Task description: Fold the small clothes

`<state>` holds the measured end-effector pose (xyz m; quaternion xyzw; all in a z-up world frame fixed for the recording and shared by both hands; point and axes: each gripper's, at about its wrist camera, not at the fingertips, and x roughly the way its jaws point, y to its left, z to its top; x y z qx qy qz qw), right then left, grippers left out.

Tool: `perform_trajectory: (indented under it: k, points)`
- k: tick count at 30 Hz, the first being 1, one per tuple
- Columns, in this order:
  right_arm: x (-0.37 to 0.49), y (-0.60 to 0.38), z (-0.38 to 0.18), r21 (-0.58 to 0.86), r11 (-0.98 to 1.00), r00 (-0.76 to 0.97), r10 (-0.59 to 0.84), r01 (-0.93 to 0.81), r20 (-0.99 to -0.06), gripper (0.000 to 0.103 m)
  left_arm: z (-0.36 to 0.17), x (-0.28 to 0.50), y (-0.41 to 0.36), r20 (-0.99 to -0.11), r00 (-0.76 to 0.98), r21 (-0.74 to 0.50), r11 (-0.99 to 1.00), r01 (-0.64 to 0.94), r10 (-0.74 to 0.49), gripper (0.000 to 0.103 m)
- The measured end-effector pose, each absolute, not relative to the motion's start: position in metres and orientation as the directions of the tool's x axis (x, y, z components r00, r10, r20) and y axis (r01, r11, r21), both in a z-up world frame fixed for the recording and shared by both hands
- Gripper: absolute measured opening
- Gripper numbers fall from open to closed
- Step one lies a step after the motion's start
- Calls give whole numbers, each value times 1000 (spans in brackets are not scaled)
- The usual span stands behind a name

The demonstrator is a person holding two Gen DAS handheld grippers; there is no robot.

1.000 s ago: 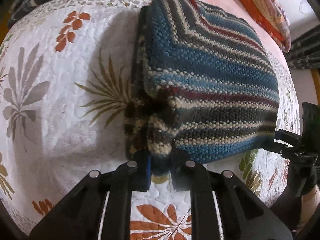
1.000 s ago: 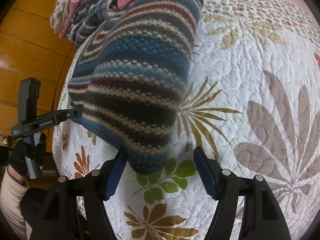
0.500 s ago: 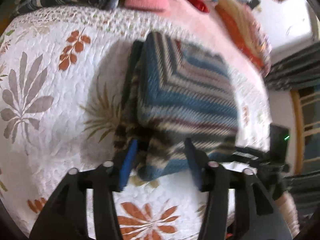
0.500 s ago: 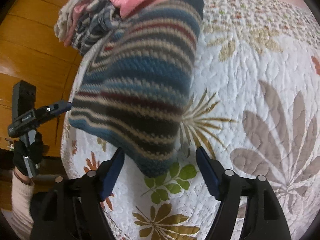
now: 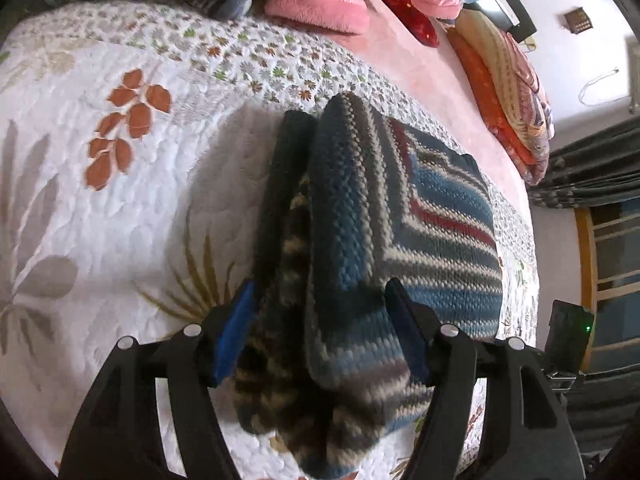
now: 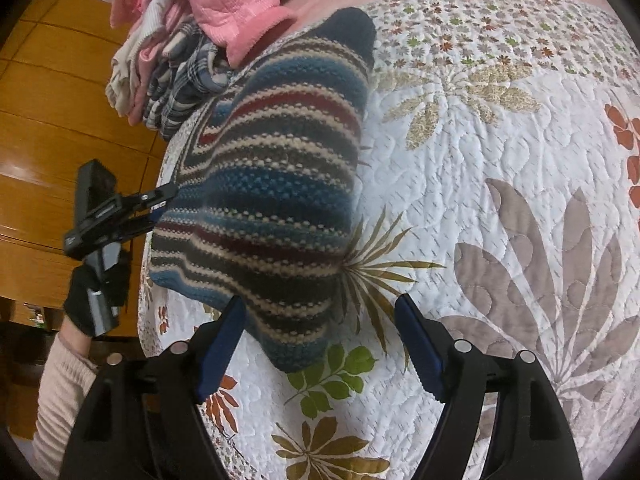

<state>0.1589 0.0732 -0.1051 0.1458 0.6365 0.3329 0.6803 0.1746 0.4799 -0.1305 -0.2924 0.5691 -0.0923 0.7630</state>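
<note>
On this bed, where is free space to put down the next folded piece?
Free: the white quilt right of the striped knit, over the grey leaf print, in the right wrist view. Also the quilt between the knit and the orange leaf print. Crowded: the clothes pile by the knit's far end.

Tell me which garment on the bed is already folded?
The striped knit, lying flat on the floral quilt between both open tools. The pink fleece and plaid piece sit crumpled in the heap behind it.
</note>
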Motion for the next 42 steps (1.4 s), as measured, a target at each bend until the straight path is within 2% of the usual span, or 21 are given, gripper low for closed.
perform_trajectory:
  k: [6,14,19,22,23,24,26,28,35,39,42]
  points:
    - [166,71,-100,645,713,-22,666,-274,-746,80,-156,195,468,-790,286,-592,795,-131,-542,68]
    - [204,90,-111,708,671,3,726,-218,-687,92,-174,203,460,-739,276,-655,751,-78,-615,76]
    - [231,112,-144,796,598,-53,795,-98,-604,94,-173,204,450,-737,271,-650,759,-34,-619,70]
    - [236,128,-160,816,575,-80,812,-63,-578,95,-174,205,450,-738,276,-650,758,-46,-616,58]
    - [236,131,-160,814,577,-78,811,-67,-580,92,-174,204,450,-742,280,-645,763,-50,-609,48]
    - [235,132,-159,808,585,-72,805,-75,-589,90,-173,203,448,-747,286,-637,769,-50,-601,43]
    - [233,132,-153,797,596,-67,795,-92,-602,74,-168,198,444,-754,306,-620,784,-38,-582,37]
    - [231,128,-142,796,592,-62,796,-124,-602,64,-159,191,434,-751,340,-605,796,-8,-567,34]
    - [213,90,-91,766,606,-40,778,-217,-627,62,-122,166,378,-662,398,-674,737,54,-635,31]
    - [193,38,-60,745,617,-33,764,-251,-644,62,-90,148,326,-608,390,-707,695,131,-692,31]
    - [170,-3,-46,742,621,-14,764,-254,-645,62,-82,133,294,-589,369,-736,666,124,-719,31]
